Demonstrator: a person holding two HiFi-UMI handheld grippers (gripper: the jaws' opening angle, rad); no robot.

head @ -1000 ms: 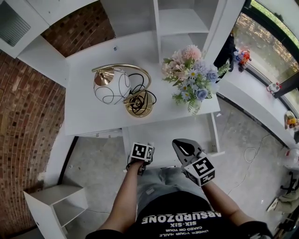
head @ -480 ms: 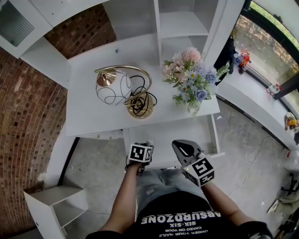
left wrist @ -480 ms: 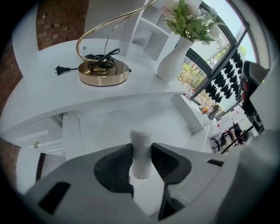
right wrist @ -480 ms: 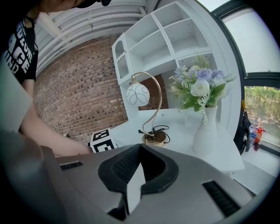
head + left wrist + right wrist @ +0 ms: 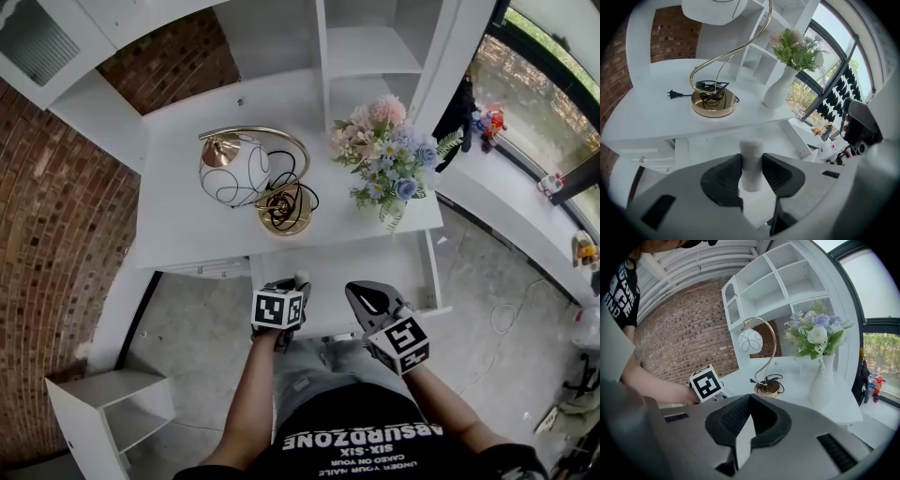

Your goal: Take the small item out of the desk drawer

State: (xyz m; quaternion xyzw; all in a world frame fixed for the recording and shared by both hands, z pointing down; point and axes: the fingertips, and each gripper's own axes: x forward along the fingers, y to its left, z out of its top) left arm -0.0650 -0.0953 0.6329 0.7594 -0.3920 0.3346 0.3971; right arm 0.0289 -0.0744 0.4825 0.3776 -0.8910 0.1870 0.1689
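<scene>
The left gripper [image 5: 751,169] pinches the small white cylinder [image 5: 751,149] upright between its 2 pads, over the front part of the open drawer [image 5: 380,267], so I judge it is lifted clear. The right gripper [image 5: 749,399], pressed together and empty, hovers beside it above the drawer. Behind the drawer, the desk [image 5: 178,230] carries 1 lamp [image 5: 246,173] and 1 flower vase [image 5: 389,164]. Nothing blocks the withdrawal.

Bright, even daylight enters from the window [image 5: 539,84]; both gripper views bend at edges.

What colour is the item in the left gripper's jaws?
White; the small item shows best in the left gripper view.
</scene>
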